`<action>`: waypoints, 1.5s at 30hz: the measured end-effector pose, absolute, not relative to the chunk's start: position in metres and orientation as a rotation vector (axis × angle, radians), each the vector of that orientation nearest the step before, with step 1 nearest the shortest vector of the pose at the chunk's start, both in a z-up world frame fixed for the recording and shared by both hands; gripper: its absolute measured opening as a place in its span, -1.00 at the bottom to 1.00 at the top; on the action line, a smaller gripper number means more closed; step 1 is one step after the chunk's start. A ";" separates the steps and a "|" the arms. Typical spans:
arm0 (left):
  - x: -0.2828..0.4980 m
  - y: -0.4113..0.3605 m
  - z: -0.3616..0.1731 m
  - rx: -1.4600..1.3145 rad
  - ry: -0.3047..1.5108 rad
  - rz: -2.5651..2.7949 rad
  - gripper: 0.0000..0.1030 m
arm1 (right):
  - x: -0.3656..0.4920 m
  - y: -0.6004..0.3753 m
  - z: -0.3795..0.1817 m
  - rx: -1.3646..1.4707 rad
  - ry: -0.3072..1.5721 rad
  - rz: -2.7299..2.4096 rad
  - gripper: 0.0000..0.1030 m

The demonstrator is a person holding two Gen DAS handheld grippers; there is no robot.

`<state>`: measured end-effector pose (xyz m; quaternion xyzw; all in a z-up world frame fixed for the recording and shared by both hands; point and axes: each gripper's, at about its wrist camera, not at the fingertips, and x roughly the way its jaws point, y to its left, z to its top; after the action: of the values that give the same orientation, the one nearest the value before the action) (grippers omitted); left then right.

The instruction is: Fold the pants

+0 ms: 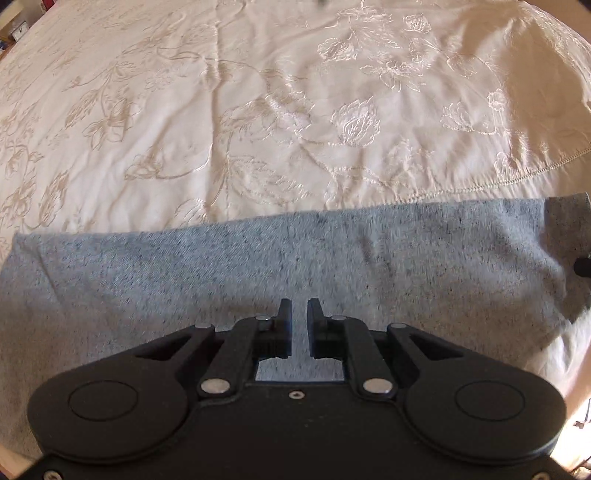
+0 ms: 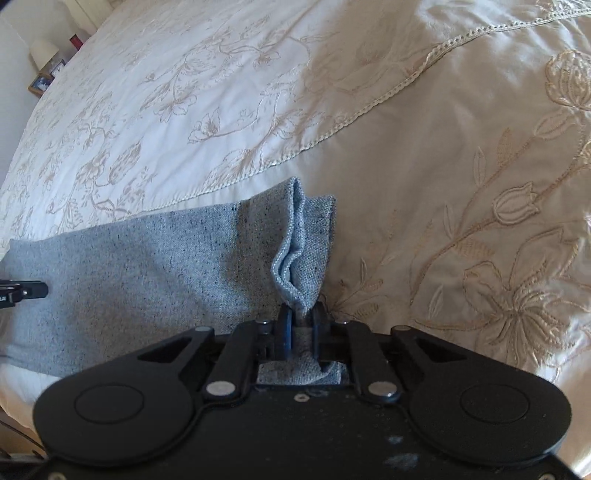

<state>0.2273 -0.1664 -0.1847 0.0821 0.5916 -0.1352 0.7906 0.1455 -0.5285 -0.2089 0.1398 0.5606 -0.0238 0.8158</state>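
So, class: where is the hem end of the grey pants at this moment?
In the right wrist view, the hem end stands bunched at centre, pinched in the right gripper, above the embroidered bedspread.

A cream bedspread embroidered with tan flowers and leaves is being spread across nearly the whole scene, lightly creased. A scalloped stitched border is being run diagonally across it in the right wrist view. Daylight is being cast over its left part, while the right part is being left in warmer shade. At the far left edge, a white lampshade and a small framed picture are being shown beside a pale wall.
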 end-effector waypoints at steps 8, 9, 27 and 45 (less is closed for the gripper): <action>0.272 -0.202 -0.230 0.254 1.300 -0.296 -0.76 | 0.136 -0.522 -0.171 0.285 1.123 -0.044 -0.80; 0.273 -0.203 -0.227 0.257 1.294 -0.299 -0.76 | 0.137 -0.521 -0.167 0.287 1.120 -0.045 -0.80; 0.184 -0.213 -0.226 0.287 1.328 -0.403 -0.66 | 0.126 -0.489 -0.124 0.246 1.081 -0.087 -0.80; 0.185 0.052 -0.150 0.087 1.209 -0.265 -0.47 | 0.148 -0.192 -0.058 0.112 0.964 0.134 -0.80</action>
<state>0.1848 0.0519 -0.1500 0.0408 0.5663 -0.1239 0.8138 0.1482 -0.1922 -0.0576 0.0540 0.4631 0.0644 0.8823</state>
